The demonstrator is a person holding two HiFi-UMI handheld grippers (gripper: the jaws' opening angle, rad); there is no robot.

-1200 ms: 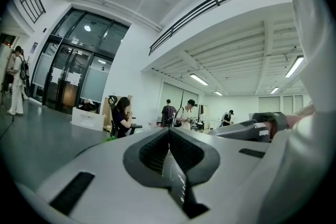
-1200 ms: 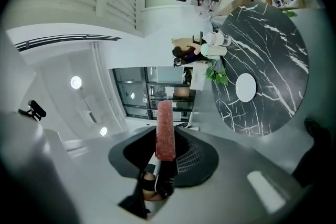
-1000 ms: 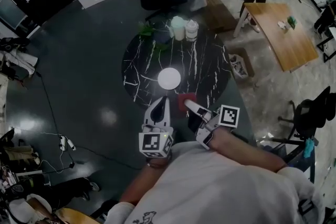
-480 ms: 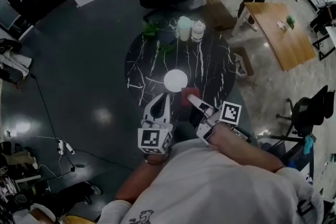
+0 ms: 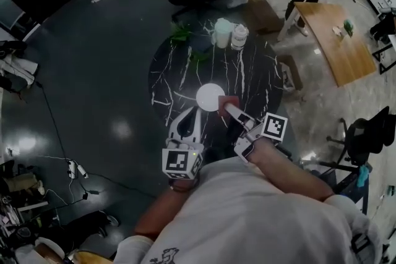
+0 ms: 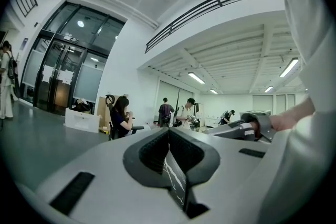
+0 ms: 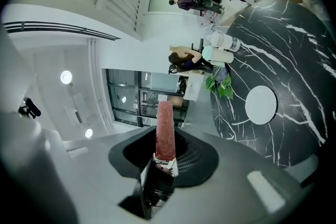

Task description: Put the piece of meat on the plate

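Meat piece (image 7: 164, 131), flat dark-red slab (seen edge-on), clamped between jaws of right gripper (image 5: 232, 111)

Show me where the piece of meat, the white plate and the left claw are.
piece of meat (image 7: 164, 134): right gripper view, middle of its red edge.
white plate (image 5: 210, 97): head view, bare centre of the plate.
left claw (image 5: 197, 110): head view, where its closed tips meet.

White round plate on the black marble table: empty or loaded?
Empty: the white round plate is bare; the red meat slab is clamped in the right gripper's jaws.
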